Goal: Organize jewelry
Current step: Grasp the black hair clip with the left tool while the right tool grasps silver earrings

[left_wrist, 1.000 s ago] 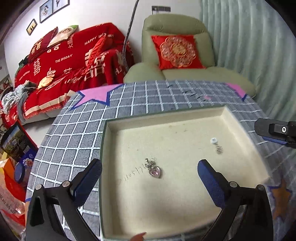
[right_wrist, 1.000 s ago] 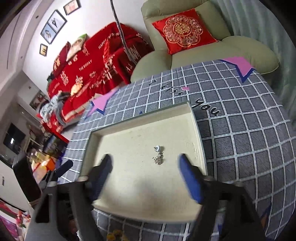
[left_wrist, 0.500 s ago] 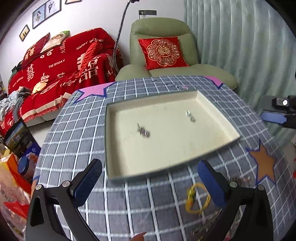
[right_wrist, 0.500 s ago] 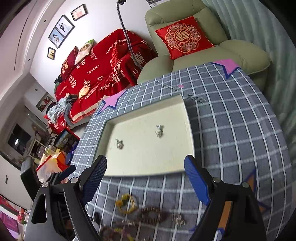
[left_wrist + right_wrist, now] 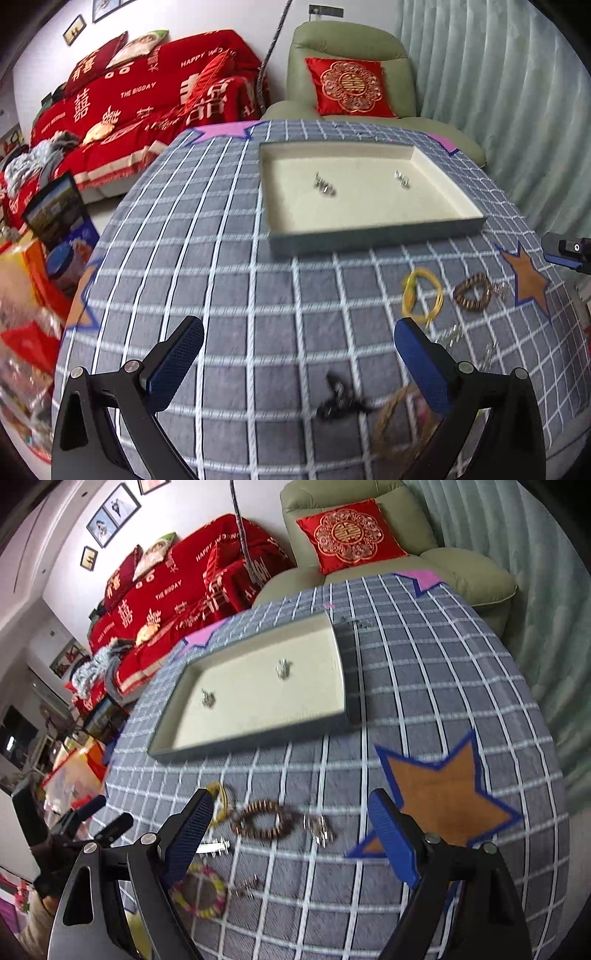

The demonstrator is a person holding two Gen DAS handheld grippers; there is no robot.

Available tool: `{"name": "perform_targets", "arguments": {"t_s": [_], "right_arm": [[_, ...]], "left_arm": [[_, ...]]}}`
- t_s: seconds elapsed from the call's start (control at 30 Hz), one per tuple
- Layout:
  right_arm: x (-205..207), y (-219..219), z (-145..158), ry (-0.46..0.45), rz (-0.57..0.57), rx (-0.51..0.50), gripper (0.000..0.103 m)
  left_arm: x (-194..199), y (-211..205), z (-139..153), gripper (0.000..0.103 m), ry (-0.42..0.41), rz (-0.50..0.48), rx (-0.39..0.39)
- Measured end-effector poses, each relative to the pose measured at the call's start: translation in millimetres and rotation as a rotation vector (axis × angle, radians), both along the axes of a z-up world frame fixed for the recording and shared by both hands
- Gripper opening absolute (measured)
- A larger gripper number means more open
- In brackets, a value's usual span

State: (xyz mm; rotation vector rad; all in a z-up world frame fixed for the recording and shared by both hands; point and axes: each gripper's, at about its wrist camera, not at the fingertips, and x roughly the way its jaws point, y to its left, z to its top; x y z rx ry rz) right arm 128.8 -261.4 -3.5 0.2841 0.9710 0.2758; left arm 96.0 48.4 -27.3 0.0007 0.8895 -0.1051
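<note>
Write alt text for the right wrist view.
An open right claw hovers over a brown bead bracelet and other loose jewelry on a grey checked tablecloth. Beyond them, a shallow cream-lined tray holds two small silver pieces. An orange star patch lies to the right.

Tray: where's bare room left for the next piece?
Tray floor is bare along its near wall, between the two silver pieces, and by its left wall. Crowded: cloth nearer the cameras, around yellow bracelet and brown bead bracelet.
</note>
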Motion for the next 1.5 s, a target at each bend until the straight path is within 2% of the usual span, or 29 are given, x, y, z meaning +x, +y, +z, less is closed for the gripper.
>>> {"name": "perform_targets", "arguments": {"t_s": [0.17, 0.43, 0.53, 0.7, 1.1, 1.2, 1.33, 1.4, 1.5], "right_arm": [[-23.2, 15.4, -12.7, 0.017, 0.036, -0.045, 0.088], [-55.9, 44.8, -31.9, 0.024, 0.128, -0.154, 0.087], [-65.6, 52.9, -38.0, 0.025, 0.157, -0.193, 0.08], [-74.9, 62.1, -46.9, 0.026, 0.192, -0.244, 0.07], [-82.3, 90.7, -62.8, -0.017, 0.235, -0.365, 0.069], [-79.2, 96.8, -63.3, -0.03, 0.237, -0.381, 0.067], [-73.2, 104.2, -63.3, -0.045, 0.23, -0.384, 0.06], [-70.1, 106.3, -62.9, -0.049, 0.22, -0.382, 0.049], [-67.7, 109.4, -62.0, -0.05, 0.214, -0.378, 0.042]], "left_arm": [[-13.4, 5.6, -15.0, 0.103, 0.036, 0.01, -0.023], [-28.7, 8.4, -18.8, 0.103, 0.008, -0.012, -0.001], [-32.9, 11.2, -20.2, 0.103, 0.004, -0.021, -0.003], [-36.9, 15.1, -26.3, 0.103, 0.015, -0.037, -0.008], [-27.7, -0.6, -35.1, 0.102, 0.023, -0.081, -0.009], [-23.5, -6.8, -37.8, 0.087, 0.037, -0.094, 0.002], [-21.3, -11.6, -43.7, 0.084, 0.05, -0.091, 0.026], [-23.0, -13.3, -43.3, 0.08, 0.044, -0.099, 0.025], [-24.0, -14.4, -43.3, 0.079, 0.041, -0.102, 0.027]]}}
